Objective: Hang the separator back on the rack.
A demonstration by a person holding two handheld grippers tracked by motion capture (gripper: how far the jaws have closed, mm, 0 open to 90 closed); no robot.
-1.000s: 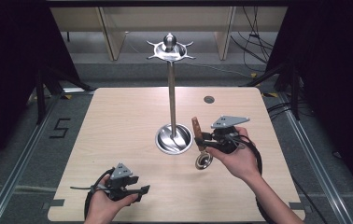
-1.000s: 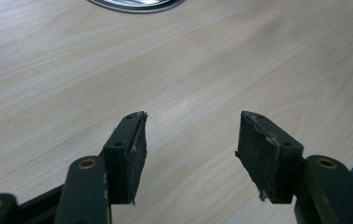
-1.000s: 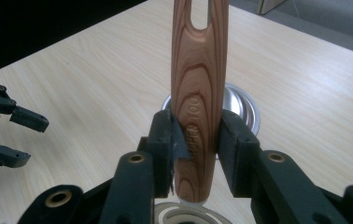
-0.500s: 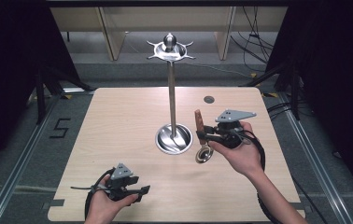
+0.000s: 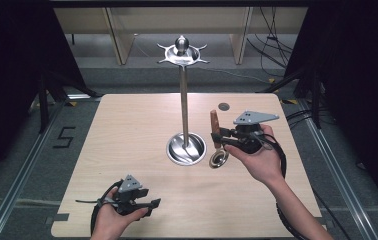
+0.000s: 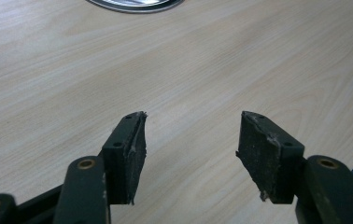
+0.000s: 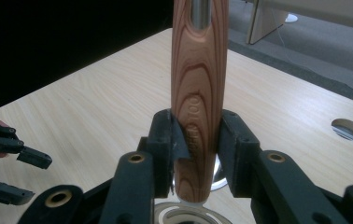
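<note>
The pale wooden table top [image 5: 127, 130] is evenly lit from overhead, while the surroundings beyond its left and right edges are lost in darkness. Glare is seen on the round polished steel stand base [image 5: 186, 148] at its centre (shadows stay faint). The left gripper view is softened towards that base.

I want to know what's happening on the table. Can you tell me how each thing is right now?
Wooden-handled utensil: held upright, lifted clear of the table.
Right gripper: fingers shut on the wooden handle.
Left gripper: fingers open, nothing between them, low over the table.
Metal stand: upright on its round base, nothing hanging from its top hooks.
Table: bare wood, a small round hole near the far edge.
</note>
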